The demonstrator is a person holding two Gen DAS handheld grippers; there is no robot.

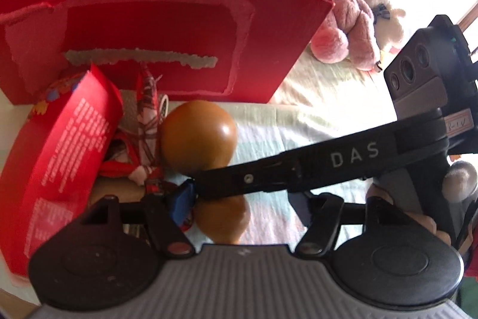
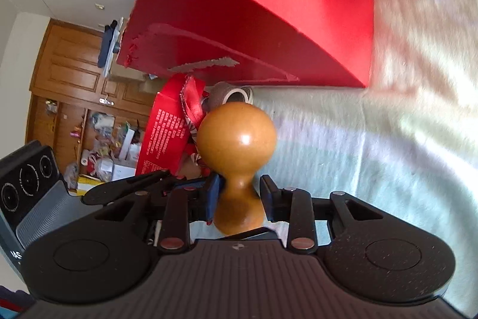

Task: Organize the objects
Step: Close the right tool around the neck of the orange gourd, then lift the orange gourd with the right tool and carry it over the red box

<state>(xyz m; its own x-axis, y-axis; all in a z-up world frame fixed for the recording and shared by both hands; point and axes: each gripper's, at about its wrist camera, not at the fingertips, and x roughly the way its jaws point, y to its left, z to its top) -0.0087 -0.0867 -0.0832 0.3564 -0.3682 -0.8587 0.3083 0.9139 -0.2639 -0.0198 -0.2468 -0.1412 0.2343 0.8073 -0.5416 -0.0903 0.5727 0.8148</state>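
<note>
An orange-brown wooden gourd [image 1: 197, 136] lies on the pale bedsheet [image 1: 328, 109] in front of a large red cardboard box [image 1: 164, 35]. My right gripper [image 2: 240, 193] is shut on the gourd [image 2: 236, 139] at its narrow neck. In the left wrist view the right gripper [image 1: 194, 184] reaches in from the right as a long black bar. My left gripper [image 1: 243, 205] stands open, with its fingers wide on either side of the gourd's small lower lobe. Its body [image 2: 30, 184] shows at the left of the right wrist view.
A red round container with white print [image 1: 68, 154] and red ribbons [image 1: 143, 121] lie left of the gourd. A tape roll [image 2: 230, 93] sits by the box. A pink plush [image 1: 343, 20] and a cream plush [image 1: 379, 11] rest at the back right. A wooden wardrobe [image 2: 74, 73] stands far left.
</note>
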